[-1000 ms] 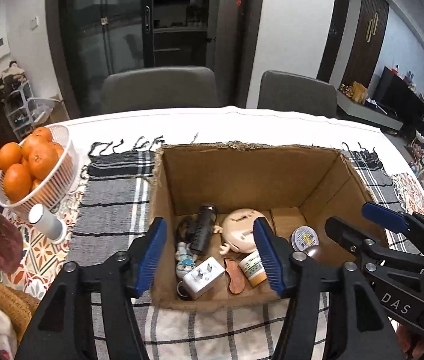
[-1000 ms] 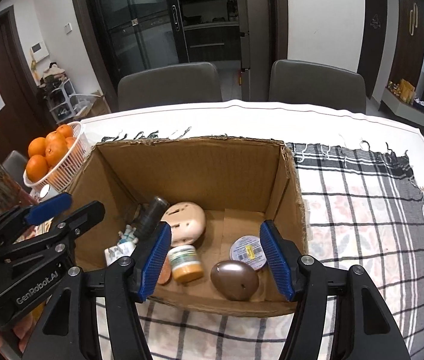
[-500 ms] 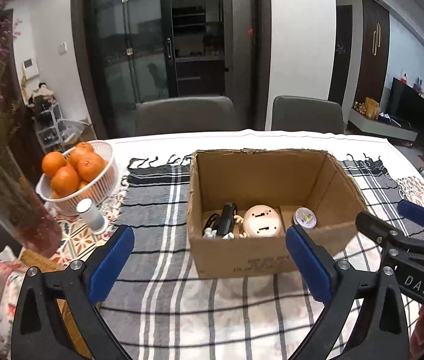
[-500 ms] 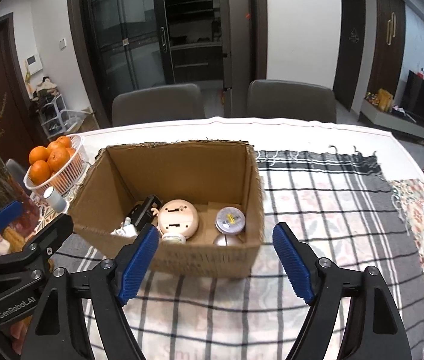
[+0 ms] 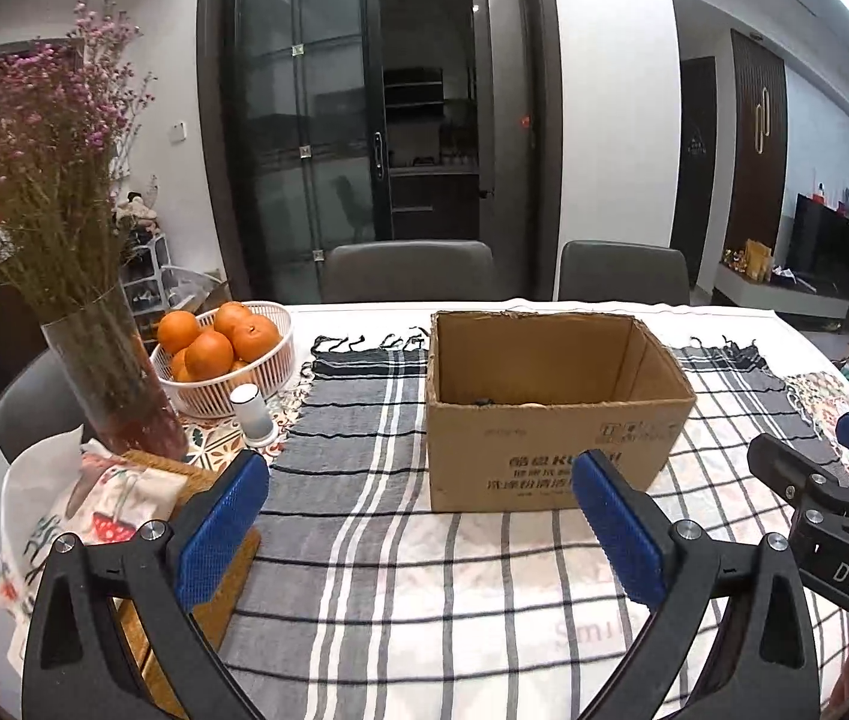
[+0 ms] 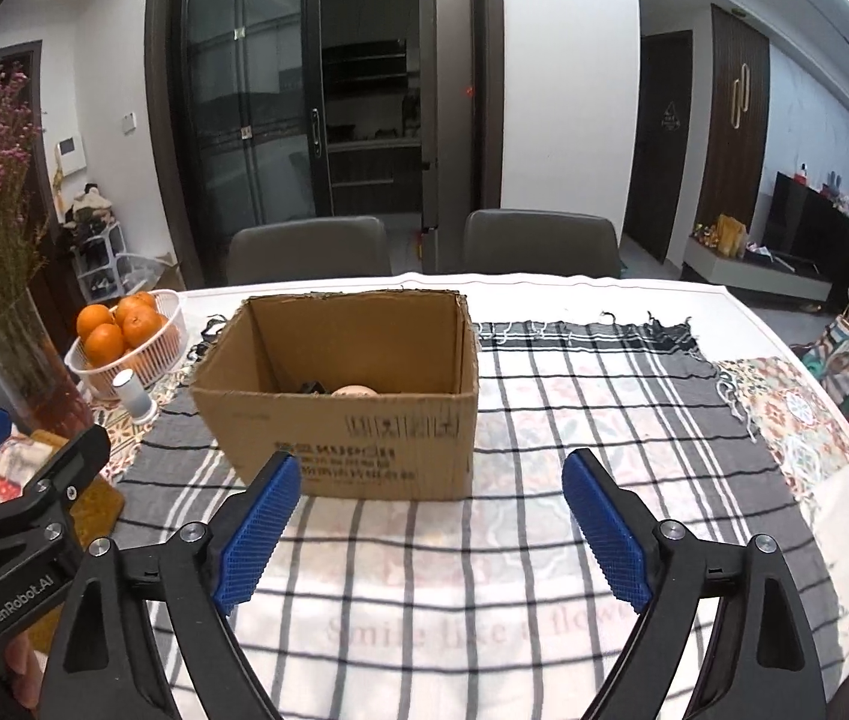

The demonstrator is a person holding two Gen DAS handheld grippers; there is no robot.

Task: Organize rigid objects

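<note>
An open cardboard box [image 5: 550, 450] stands on the checked cloth at mid table; it also shows in the right wrist view [image 6: 352, 444]. Over its rim only a black item [image 6: 311, 387] and a beige round item [image 6: 354, 390] peek out; the other contents are hidden. My left gripper [image 5: 418, 528] is open and empty, well in front of the box. My right gripper [image 6: 430, 525] is open and empty, also in front of the box. Each gripper shows at the edge of the other's view.
A white basket of oranges [image 5: 226, 354], a small white cylinder [image 5: 251, 414] and a glass vase of dried flowers [image 5: 112, 384] stand at the left. A tissue pack [image 5: 94, 498] lies near the left front. Two grey chairs [image 5: 409, 270] stand behind the table.
Both grippers have pulled back and lowered from over the box to well in front of it. The box contents have dropped out of sight behind its front wall. Both stay open.
</note>
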